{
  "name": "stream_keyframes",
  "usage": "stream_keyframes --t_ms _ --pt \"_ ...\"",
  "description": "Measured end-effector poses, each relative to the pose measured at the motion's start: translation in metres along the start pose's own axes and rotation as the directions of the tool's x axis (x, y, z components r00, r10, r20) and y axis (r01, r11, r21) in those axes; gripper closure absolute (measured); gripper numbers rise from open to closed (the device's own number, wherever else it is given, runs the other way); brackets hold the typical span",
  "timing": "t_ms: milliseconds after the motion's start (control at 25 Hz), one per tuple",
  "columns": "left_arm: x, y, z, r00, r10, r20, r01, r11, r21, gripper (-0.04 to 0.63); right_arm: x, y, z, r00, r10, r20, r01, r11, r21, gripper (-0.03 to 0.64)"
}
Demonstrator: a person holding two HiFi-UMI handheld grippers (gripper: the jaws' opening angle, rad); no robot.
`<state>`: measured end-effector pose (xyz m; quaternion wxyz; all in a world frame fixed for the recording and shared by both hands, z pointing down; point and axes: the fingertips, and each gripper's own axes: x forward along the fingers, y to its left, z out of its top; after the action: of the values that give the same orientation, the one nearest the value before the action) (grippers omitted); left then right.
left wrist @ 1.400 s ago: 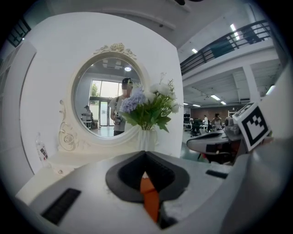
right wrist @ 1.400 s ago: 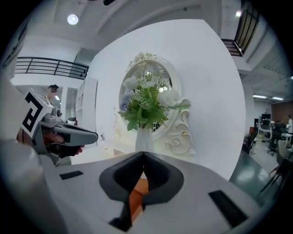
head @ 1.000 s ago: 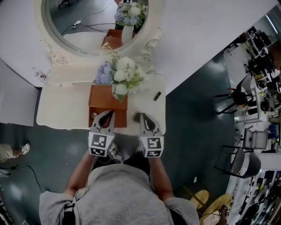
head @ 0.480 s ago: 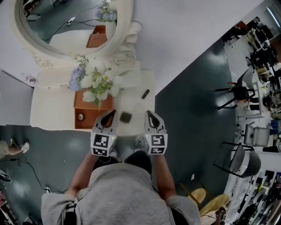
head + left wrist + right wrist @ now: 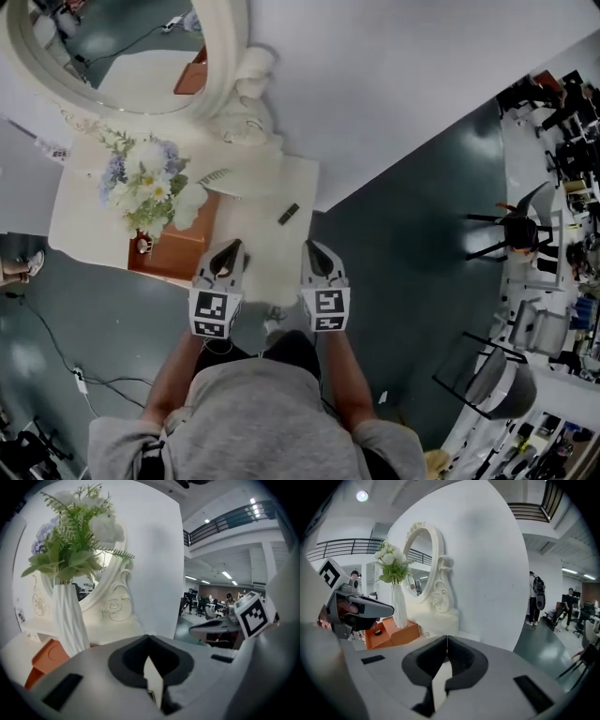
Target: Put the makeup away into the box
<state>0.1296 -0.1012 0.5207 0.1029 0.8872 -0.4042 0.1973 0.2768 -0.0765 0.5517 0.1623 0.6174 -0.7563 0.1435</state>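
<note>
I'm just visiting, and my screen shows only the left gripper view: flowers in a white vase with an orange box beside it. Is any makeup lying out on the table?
Observer: The head view shows one small dark stick lying loose on the white table, toward its right edge. It is too small to say what it is.
Visitor: Has anything been put away yet?
Observer: In the right gripper view, a small round dark thing lies in the orange box.
Visitor: Is the right gripper holding anything?
Observer: No. Its own view shows its jaws together, with nothing between them.
</note>
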Motion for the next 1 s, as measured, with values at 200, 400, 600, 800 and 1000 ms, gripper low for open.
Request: stream_keyframes --t_ms 200,400,600,800,1000 --pt "0.026 -0.005 -0.015 0.998 0.055 -0.042 -0.057 0.998 -0.037 0.595 0.032 -0.004 -0.011 0.994 0.108 -0.027 -0.109 0.994 -0.014 0.601" --pt "0.041 -0.002 -0.024 0.992 0.105 -0.062 -0.109 0.992 -0.059 0.595 0.064 -0.006 -0.026 0.978 0.2 -0.066 -0.202 0.979 -0.02 0.579" --pt "0.048 0.004 -0.035 0.985 0.141 -0.094 -0.149 0.986 -0.075 0.594 0.094 -0.005 -0.047 0.952 0.281 -0.121 -0.284 0.959 -0.007 0.329" --pt "0.049 0.008 -0.056 0.978 0.165 -0.13 -0.177 0.98 -0.09 0.594 0.12 -0.002 -0.067 0.934 0.315 -0.169 -0.324 0.946 -0.03 0.297" --pt "0.051 0.01 -0.068 0.972 0.173 -0.158 -0.191 0.976 -0.105 0.594 0.139 -0.003 -0.082 0.926 0.314 -0.211 -0.334 0.941 -0.061 0.282"
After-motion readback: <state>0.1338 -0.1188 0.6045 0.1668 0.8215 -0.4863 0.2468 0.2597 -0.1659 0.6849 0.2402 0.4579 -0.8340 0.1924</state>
